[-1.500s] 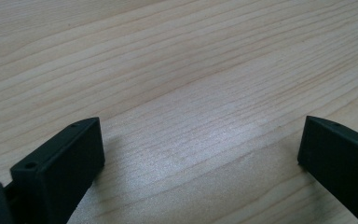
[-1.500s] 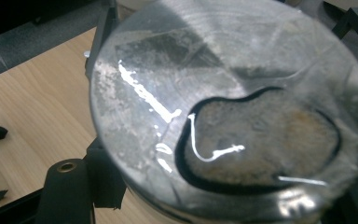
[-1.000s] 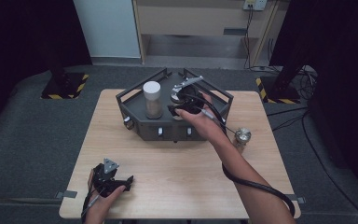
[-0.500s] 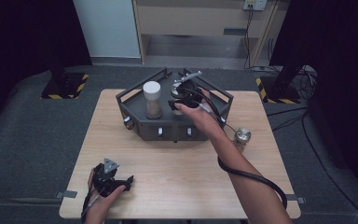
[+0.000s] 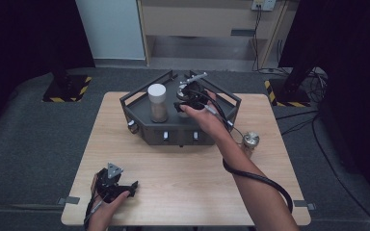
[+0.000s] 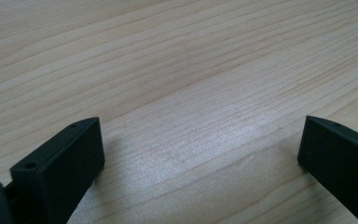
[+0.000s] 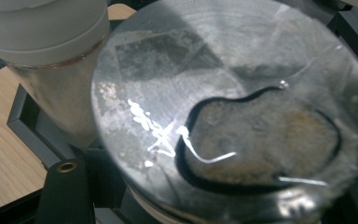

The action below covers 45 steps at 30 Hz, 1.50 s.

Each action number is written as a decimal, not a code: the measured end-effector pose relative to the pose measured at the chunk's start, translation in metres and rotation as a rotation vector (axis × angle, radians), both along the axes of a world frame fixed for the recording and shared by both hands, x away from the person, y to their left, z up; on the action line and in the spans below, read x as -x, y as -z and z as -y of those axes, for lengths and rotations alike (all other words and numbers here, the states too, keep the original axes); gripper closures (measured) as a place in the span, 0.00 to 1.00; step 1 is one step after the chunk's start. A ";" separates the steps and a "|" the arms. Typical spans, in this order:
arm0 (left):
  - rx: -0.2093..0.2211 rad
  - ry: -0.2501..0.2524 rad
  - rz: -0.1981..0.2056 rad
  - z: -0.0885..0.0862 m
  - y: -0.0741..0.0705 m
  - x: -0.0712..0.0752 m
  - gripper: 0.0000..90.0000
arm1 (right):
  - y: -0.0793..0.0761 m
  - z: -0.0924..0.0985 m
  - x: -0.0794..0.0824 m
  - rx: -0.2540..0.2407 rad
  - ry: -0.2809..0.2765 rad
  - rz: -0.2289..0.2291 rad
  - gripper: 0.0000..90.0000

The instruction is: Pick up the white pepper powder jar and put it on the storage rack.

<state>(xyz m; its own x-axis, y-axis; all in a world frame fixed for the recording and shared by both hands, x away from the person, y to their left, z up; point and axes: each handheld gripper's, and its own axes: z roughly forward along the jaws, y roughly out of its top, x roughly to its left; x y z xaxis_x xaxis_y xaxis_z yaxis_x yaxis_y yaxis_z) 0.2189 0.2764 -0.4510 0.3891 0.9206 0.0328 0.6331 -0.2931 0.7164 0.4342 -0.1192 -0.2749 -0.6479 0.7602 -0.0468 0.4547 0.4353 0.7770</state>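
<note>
A dark six-sided fixture (image 5: 173, 132) stands at the back of the wooden table (image 5: 188, 192). A white-capped jar (image 5: 157, 103) stands upright in it. My right gripper (image 5: 187, 102) reaches into the fixture just right of the jar. In the right gripper view a round metal piston top (image 7: 233, 107) sits very close, with the jar (image 7: 51, 70) to its left. One black finger (image 7: 65, 196) shows beside the piston's lower left edge; the other is hidden. My left gripper (image 5: 127, 186) rests low over the table's front left, open, with bare wood between its jaws (image 6: 200, 154).
A second metal cylinder (image 5: 250, 141) stands on the table right of the fixture, beside my right forearm. The right gripper's cable (image 5: 265, 180) loops along that arm. Dark floor mats surround the table.
My right gripper has shifted slightly farther back over the fixture. The left gripper has not moved.
</note>
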 end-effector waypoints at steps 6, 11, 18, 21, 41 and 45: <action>0.002 -0.001 0.001 0.000 0.000 0.000 0.00 | 0.003 -0.005 -0.003 0.003 -0.001 -0.008 0.34; 0.002 -0.001 0.001 0.000 0.000 0.000 0.00 | 0.007 -0.007 -0.005 -0.001 -0.008 -0.008 0.34; 0.002 -0.001 0.001 0.000 0.000 0.000 0.00 | 0.013 -0.005 -0.007 -0.002 -0.002 -0.013 0.34; 0.001 -0.001 0.001 0.000 0.000 0.000 0.00 | 0.015 -0.005 -0.008 -0.001 0.003 -0.019 0.34; 0.001 0.000 0.001 0.000 0.000 0.000 0.00 | 0.024 -0.001 -0.012 -0.019 0.013 -0.032 0.34; 0.001 0.000 0.001 0.000 0.000 0.000 0.00 | 0.025 0.000 -0.013 -0.025 0.020 -0.037 0.34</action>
